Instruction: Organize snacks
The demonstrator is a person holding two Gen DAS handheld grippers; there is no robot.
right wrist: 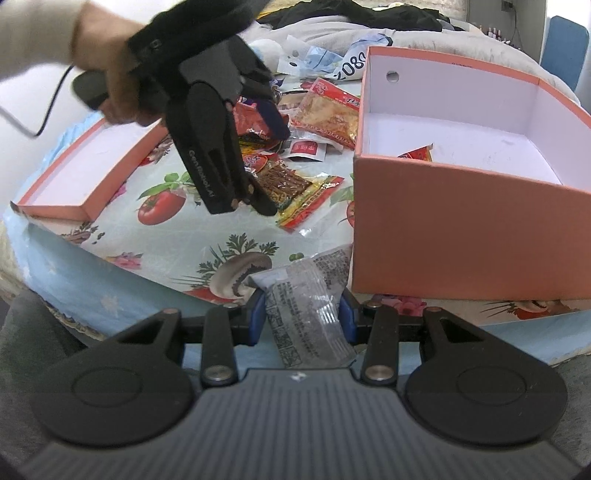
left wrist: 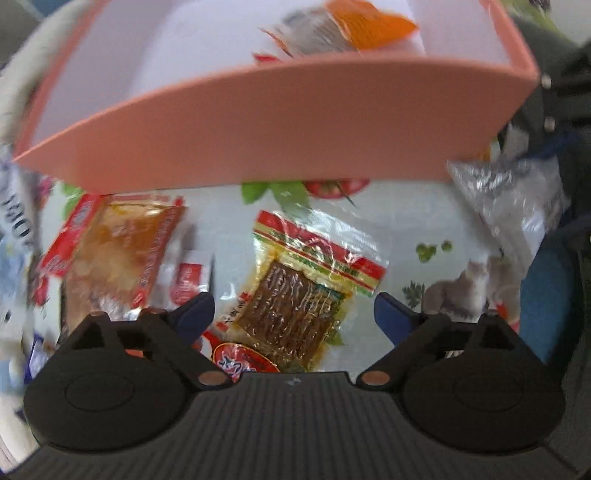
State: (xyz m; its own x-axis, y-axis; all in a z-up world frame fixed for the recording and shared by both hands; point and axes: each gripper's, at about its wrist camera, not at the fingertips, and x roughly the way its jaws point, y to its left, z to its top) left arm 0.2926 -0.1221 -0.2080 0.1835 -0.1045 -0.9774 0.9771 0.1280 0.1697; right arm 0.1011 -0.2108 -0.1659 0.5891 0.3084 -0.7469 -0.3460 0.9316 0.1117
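A pink box [right wrist: 461, 229] with a white inside stands on the table; it also shows in the left wrist view [left wrist: 295, 122]. One orange-red snack pack [left wrist: 354, 29] lies in it. My left gripper [left wrist: 293, 314] is open, just above a brown spicy-strip pack [left wrist: 295, 302] with a red and yellow header. My right gripper [right wrist: 301, 317] is shut on a clear silvery snack pack [right wrist: 306, 314] near the box's front corner. The left gripper also shows in the right wrist view [right wrist: 264, 166], over the strip pack [right wrist: 291, 188].
The pink box lid [right wrist: 85, 173] lies open at the left. More snack packs [right wrist: 328, 118] lie behind the strip pack, with an orange pack [left wrist: 118, 251] to its left. The tablecloth [right wrist: 184, 240] has vegetable prints. Clothes and paper lie at the back.
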